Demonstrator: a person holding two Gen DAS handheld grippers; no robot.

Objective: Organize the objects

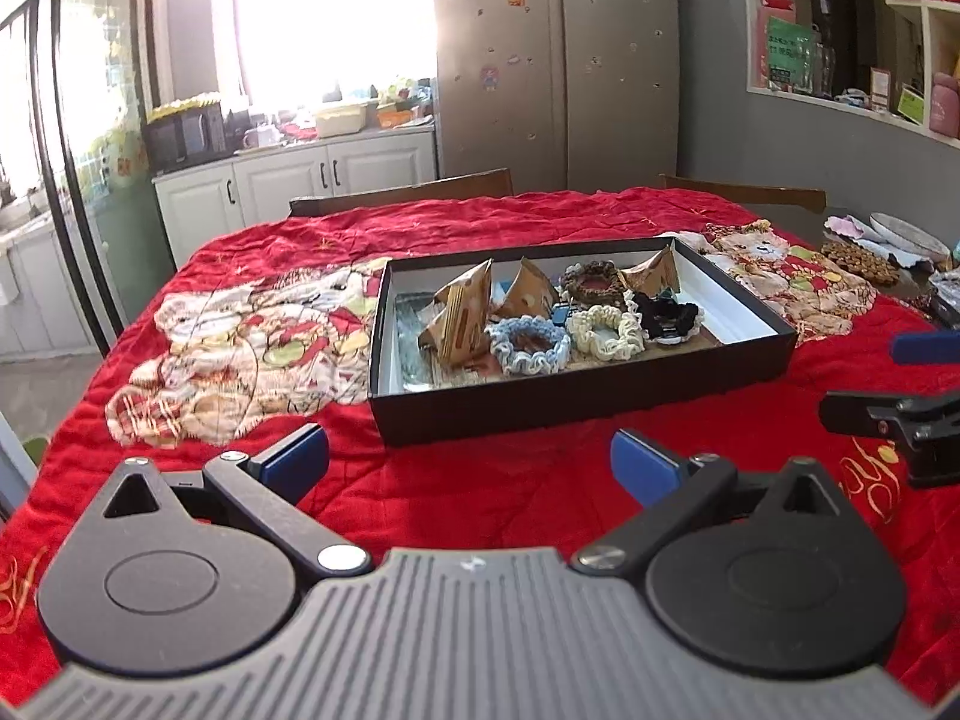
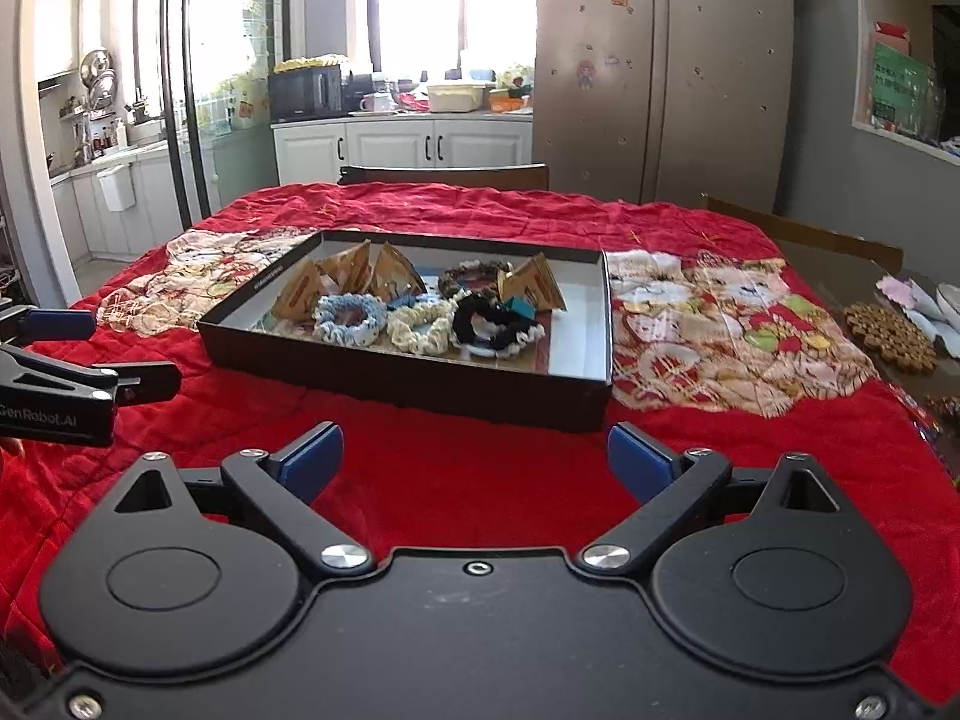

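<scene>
A shallow black box (image 1: 576, 402) with a white inside sits on the worktop, which is covered by a red quilt (image 1: 480, 480) printed with cartoon cats. Both hand-held grippers hang over the bare quilt on the near side of the box, pointing toward it and apart from it.

The left hand-held gripper (image 1: 468, 462) has its 2 blue-padded fingers spread wide, with nothing between them but red cloth. The right hand-held gripper (image 2: 474, 456) is likewise released, its fingers standing far apart and empty. In the left wrist view the right one shows at the right edge; in the right wrist view the left one shows at the left edge, so the 2 are side by side.

Inside the box lie the things to sort. Toward its left end stand several brown paper pyramid packets (image 1: 462, 318), leaning on one another, and 1 more packet (image 1: 654, 273) rests near the far right corner. In front of them, in a row, lie a light blue scrunchie (image 1: 528, 348), a cream scrunchie (image 1: 606, 330) just beside it, and a black scrunchie (image 1: 666, 312) to the right. A brown scrunchie (image 1: 594, 279) lies behind these, near the far wall. The right end of the box floor is bare white.

On the worktop beyond the right edge of the quilt lies a brown beaded trivet (image 2: 891, 333).
</scene>
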